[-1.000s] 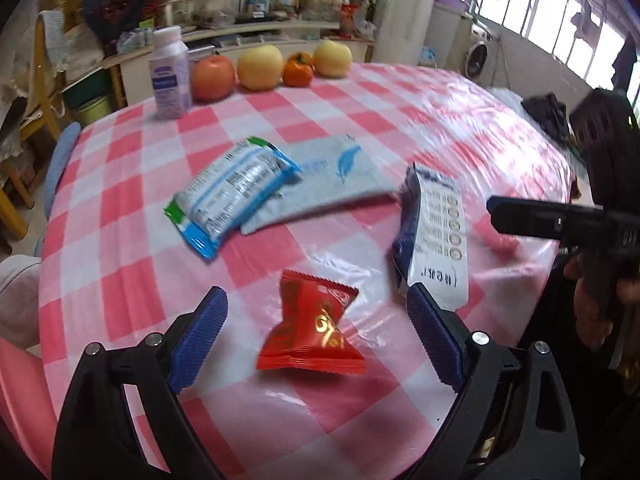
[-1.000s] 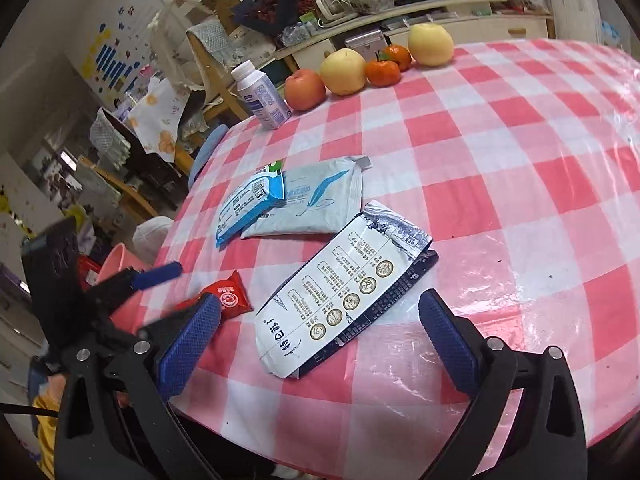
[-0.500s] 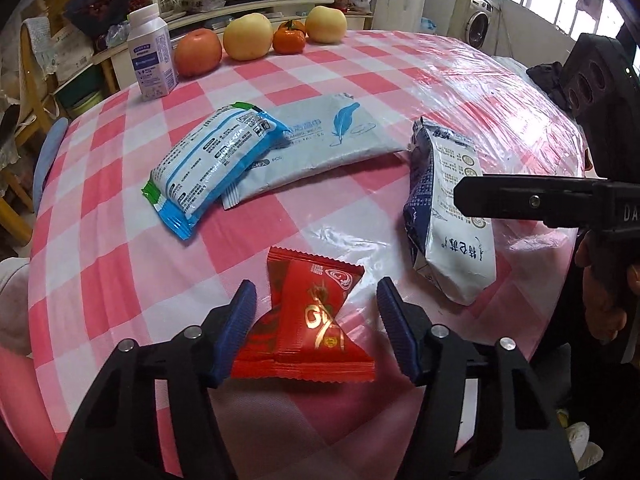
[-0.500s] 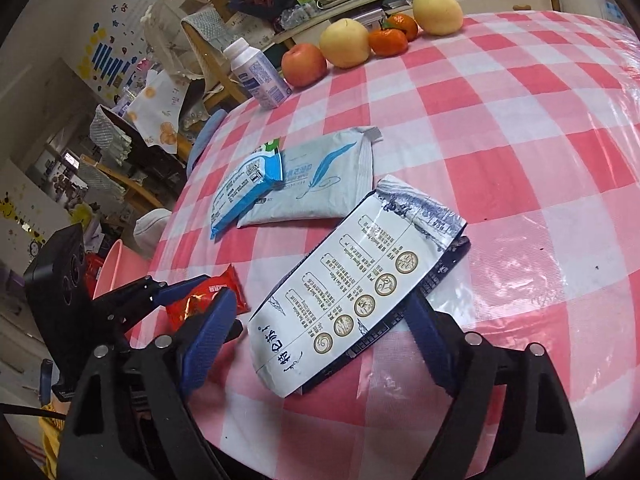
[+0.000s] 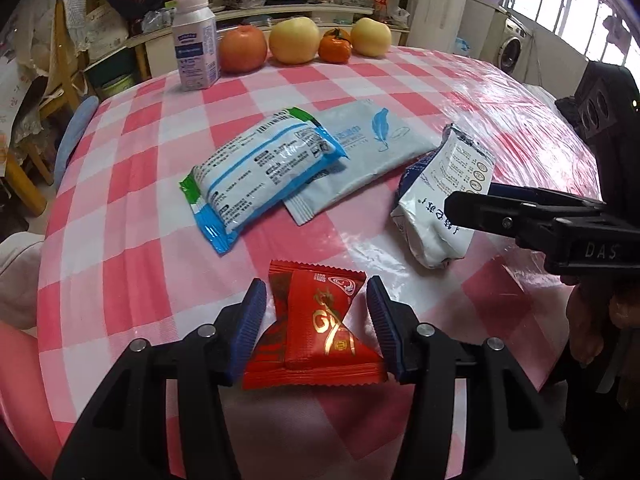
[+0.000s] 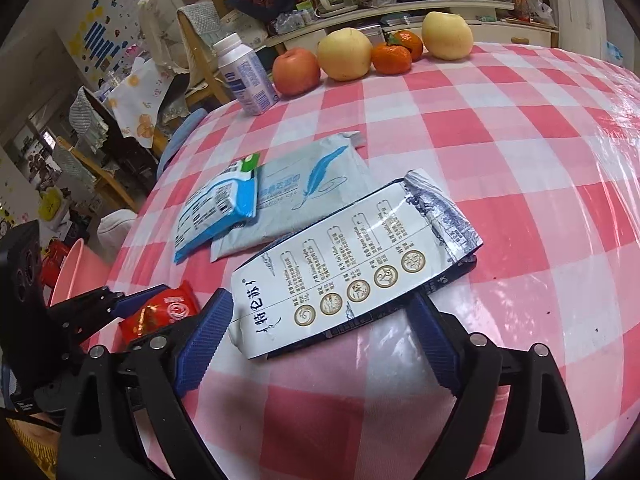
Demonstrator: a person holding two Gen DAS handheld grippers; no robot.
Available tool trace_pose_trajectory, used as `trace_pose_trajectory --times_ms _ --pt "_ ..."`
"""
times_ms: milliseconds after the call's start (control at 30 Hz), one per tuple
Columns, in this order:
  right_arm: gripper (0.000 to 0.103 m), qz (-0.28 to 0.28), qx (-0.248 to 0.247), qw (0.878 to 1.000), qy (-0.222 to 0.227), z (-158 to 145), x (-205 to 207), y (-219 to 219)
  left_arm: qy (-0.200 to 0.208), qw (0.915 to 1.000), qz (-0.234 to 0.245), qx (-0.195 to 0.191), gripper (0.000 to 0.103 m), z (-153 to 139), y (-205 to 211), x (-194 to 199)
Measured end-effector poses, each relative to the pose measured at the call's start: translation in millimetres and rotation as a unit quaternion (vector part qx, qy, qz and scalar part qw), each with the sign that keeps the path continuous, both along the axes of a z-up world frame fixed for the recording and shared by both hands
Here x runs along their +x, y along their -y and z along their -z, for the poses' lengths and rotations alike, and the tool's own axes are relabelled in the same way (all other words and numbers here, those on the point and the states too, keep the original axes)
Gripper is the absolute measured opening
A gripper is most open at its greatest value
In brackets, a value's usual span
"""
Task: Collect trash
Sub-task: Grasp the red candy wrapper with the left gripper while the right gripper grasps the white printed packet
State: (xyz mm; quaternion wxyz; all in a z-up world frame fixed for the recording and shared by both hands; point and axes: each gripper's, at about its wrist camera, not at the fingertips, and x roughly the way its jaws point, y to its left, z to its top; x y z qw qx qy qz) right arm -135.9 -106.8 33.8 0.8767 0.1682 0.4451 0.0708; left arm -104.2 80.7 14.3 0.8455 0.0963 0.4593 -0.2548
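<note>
Four pieces of packaging lie on a round bench (image 5: 132, 208) covered in a pink-and-white checked cloth under clear plastic, with both grippers lowered over the near edge to gather them.

Farthest left in the left wrist view, a white, blue and green snack packet (image 5: 260, 170) lies partly on top of a flat grey pouch with a blue feather print (image 5: 368, 152); neither is being handled yet.

Nearer the viewer, the left gripper (image 5: 316, 326) straddles a red foil candy wrapper (image 5: 320, 328). Its blue fingers (image 5: 246, 330) are closing, one on each side of the wrapper's pinched waist, the narrowest place to catch. Whether the pads already press on the foil I cannot tell.

To the right, a flattened white and navy milk carton (image 6: 352, 264) lies flat on the bench. The right gripper (image 6: 320, 324) has its fingers spread wide and opening a little, one at each long edge of the carton, so that the wide, flat carton fits between them. It does not look gripped yet.

At the far edge a small milk bottle (image 5: 196, 44), apples, pears and tangerines stand in a row, well apart from the trash.
</note>
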Motion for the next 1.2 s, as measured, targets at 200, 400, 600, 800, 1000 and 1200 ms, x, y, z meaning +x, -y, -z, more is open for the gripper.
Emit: trace_pose_trajectory --times_ms 200,400,600,800,1000,1200 --pt "0.089 0.032 -0.03 0.999 -0.016 2 16 24 0.005 0.9989 -0.042 -0.021 0.054 -8 -17 10" --pt "0.091 0.036 -0.049 0.998 -0.021 2 30 26 0.014 0.9961 -0.076 -0.041 0.054 -16 -31 18" --pt "0.091 -0.019 -0.066 0.998 -0.008 1 51 0 0.018 0.9942 -0.092 -0.053 0.054 -20 -38 20" --pt "0.093 -0.053 -0.075 0.996 0.017 0 74 -7 0.018 0.9914 -0.112 -0.064 0.054 -21 -48 24" --pt "0.093 -0.028 -0.016 0.999 0.009 2 80 6 0.021 0.9897 -0.123 -0.07 0.054 -22 -52 28" --pt "0.093 0.035 0.021 0.999 0.004 -4 66 18 0.027 0.9879 -0.132 -0.076 0.054 -26 -57 28"
